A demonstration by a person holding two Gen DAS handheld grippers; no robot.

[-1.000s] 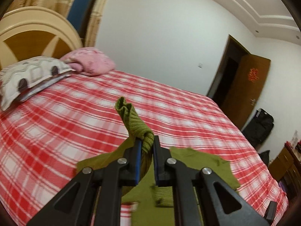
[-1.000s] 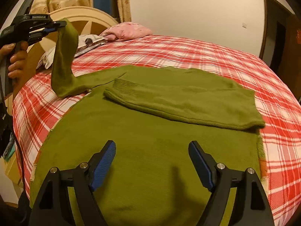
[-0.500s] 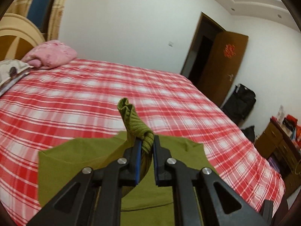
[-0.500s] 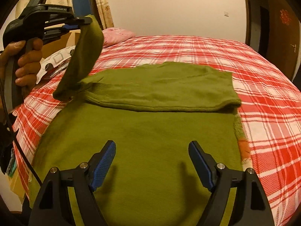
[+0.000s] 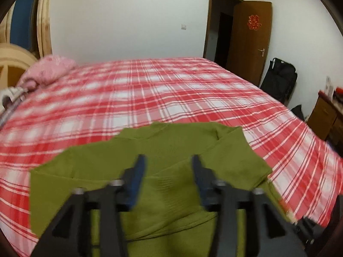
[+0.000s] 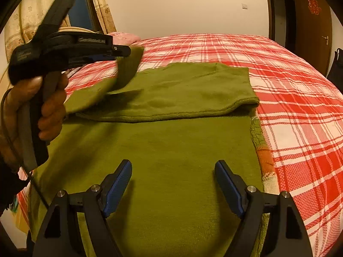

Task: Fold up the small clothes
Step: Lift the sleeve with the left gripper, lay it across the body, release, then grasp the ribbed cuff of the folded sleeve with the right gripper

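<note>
Olive-green knit sweater [image 6: 171, 150] flat on bed; one sleeve [image 6: 126, 72] draped across.

A wide bed [image 5: 171, 90] under a red-and-white plaid sheet fills the room. Pink pillow [image 5: 49, 70] and cream headboard [image 5: 15, 57] lie far left beside curtains [image 6: 103, 6]. White walls; a brown door [image 5: 250, 40] stands open far right, with a black bag [image 5: 278, 81] and wooden dresser [image 5: 325, 115] nearer.

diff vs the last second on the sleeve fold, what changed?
The left tongs carried the olive-green knit sweater's left sleeve across over the body; their jaws are now opening and, in the left wrist view, nothing sits between them, though the right wrist view shows the cuff at their tips. Unchanged: the right tongs hover open over the hem, the other sleeve lies folded across, and the red plaid bedsheet stays flat.
</note>
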